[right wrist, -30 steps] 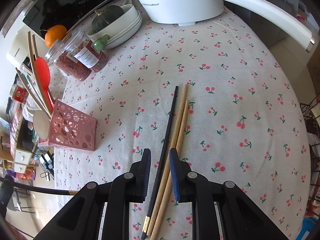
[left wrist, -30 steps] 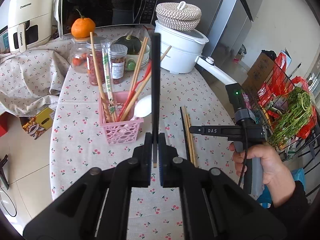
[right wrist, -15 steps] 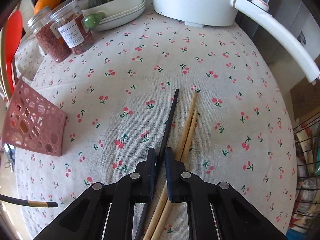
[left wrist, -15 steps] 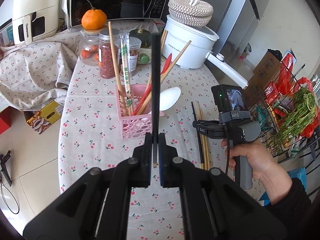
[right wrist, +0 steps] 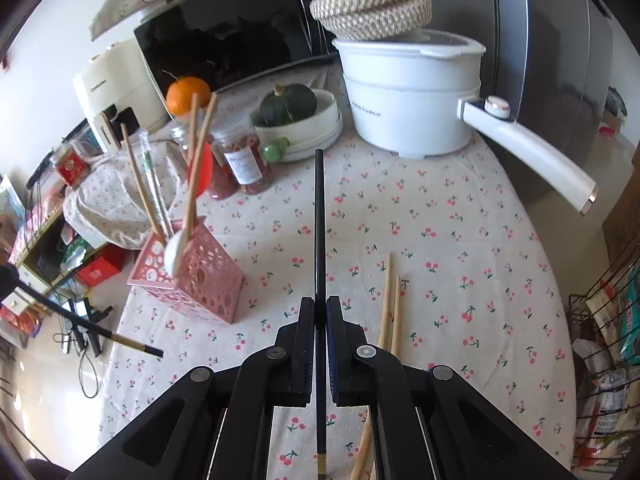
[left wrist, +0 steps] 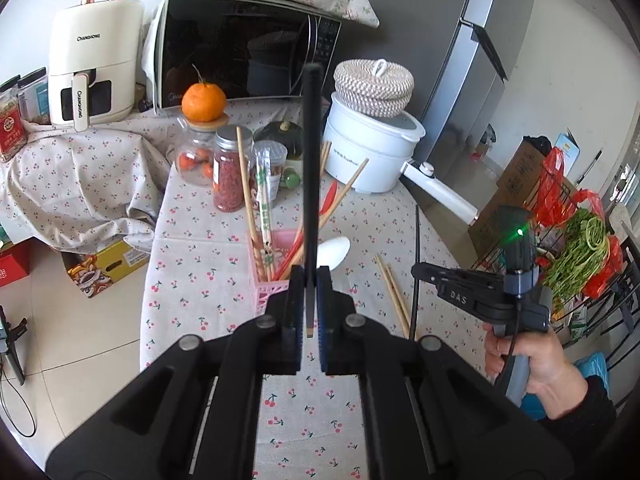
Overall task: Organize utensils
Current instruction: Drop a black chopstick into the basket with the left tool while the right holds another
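Left gripper (left wrist: 308, 312), left wrist view: jaws clamped on one thin black chopstick (left wrist: 310, 184) pointing straight ahead. Pink perforated plastic utensil basket (left wrist: 272, 280) just ahead, slightly left, holding several wooden chopsticks and one white spoon (left wrist: 334, 250). Two bare wooden chopsticks (left wrist: 394, 294) on the cherry-print tablecloth (left wrist: 192, 280), ahead-right. Right gripper (left wrist: 420, 270) farther right, pinching a second black chopstick (left wrist: 415, 264).

Right gripper (right wrist: 319, 316), right wrist view: jaws closed on that black chopstick (right wrist: 319, 220), lifted. Wooden pair (right wrist: 390, 304) just right; basket (right wrist: 192, 276) left.
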Demonstrator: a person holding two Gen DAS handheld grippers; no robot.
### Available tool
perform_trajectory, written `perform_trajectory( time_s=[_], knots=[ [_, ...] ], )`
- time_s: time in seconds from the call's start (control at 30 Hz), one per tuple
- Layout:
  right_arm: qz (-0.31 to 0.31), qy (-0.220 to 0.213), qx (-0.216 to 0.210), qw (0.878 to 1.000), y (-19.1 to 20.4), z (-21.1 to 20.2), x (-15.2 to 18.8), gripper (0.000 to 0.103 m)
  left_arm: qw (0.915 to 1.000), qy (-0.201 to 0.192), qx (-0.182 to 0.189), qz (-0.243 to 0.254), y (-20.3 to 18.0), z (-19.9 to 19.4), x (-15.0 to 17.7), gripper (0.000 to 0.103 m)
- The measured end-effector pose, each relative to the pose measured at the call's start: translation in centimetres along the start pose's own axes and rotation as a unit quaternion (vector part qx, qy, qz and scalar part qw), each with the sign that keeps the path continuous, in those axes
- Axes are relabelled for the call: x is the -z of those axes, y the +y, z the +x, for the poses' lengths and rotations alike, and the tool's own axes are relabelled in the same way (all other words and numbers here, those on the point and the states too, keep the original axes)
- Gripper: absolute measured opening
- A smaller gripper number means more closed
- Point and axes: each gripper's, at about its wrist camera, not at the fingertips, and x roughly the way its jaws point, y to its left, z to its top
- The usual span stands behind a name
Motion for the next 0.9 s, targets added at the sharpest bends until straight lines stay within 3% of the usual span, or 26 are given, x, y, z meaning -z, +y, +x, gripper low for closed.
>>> perform_trajectory(
  time_s=[0.37,0.63,0.9],
  knots=[
    [-0.005,-0.102,-0.023,0.995,1.4,-6.6,-1.2,0.005,0.9932,-0.106,-0.031,-0.038,1.3,-1.4,-1.9,0.006],
    [-0.004,-0.105,-0.034,0.994,1.7,-6.6,-2.0,0.005,0.9936,-0.093,-0.056,-0.032,2.1,2.7,-2.0,0.007],
    [0.003,-0.119,-0.043,0.992,1.7,-7.5,-2.3,0.005,0.995,-0.045,-0.082,-0.036,2.8,6.7,-1.9,0.007]
  ],
)
